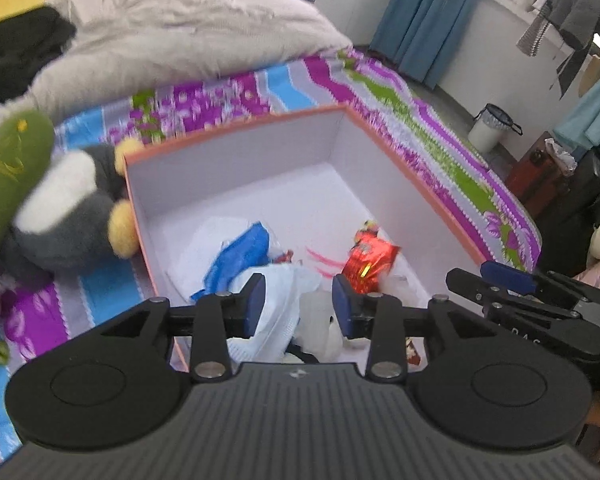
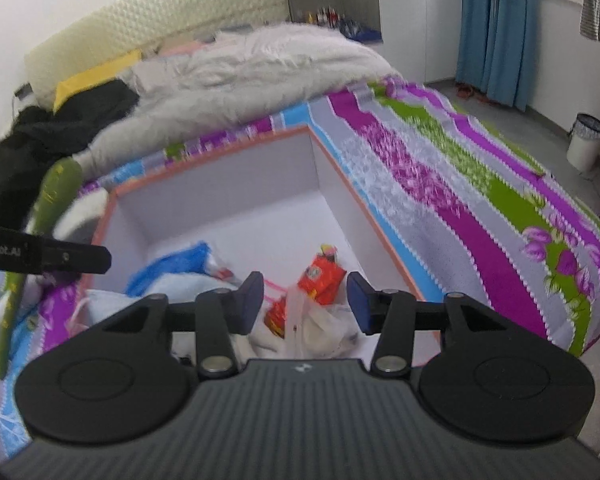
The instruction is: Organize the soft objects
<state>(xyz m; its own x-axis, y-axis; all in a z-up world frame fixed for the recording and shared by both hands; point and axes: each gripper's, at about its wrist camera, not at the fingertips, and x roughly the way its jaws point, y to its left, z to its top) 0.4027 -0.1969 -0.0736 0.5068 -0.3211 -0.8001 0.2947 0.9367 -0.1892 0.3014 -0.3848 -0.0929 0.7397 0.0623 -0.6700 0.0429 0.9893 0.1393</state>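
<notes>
An orange-rimmed cardboard box (image 1: 236,130) (image 2: 204,160) with a white inside lies open on the bed. In it are a blue-and-white cloth (image 1: 244,248) (image 2: 172,264), a red shiny packet (image 1: 370,258) (image 2: 320,276), a white plush toy (image 1: 320,324) and a clear plastic bag (image 2: 320,328). My left gripper (image 1: 298,304) is open over the box's near end, with the white soft things below its gap. My right gripper (image 2: 306,302) is open above the plastic bag and red packet. A grey penguin plush (image 1: 64,208) and a long green plush (image 1: 8,168) (image 2: 56,196) lie outside the box, at its left.
The box sits on a bedcover (image 2: 480,208) striped in purple, green and blue. A fluffy grey duvet (image 1: 188,28) and a black garment (image 2: 32,148) lie further up the bed. A white bin (image 1: 490,128) and blue curtains (image 2: 496,28) stand beyond the bed's right edge.
</notes>
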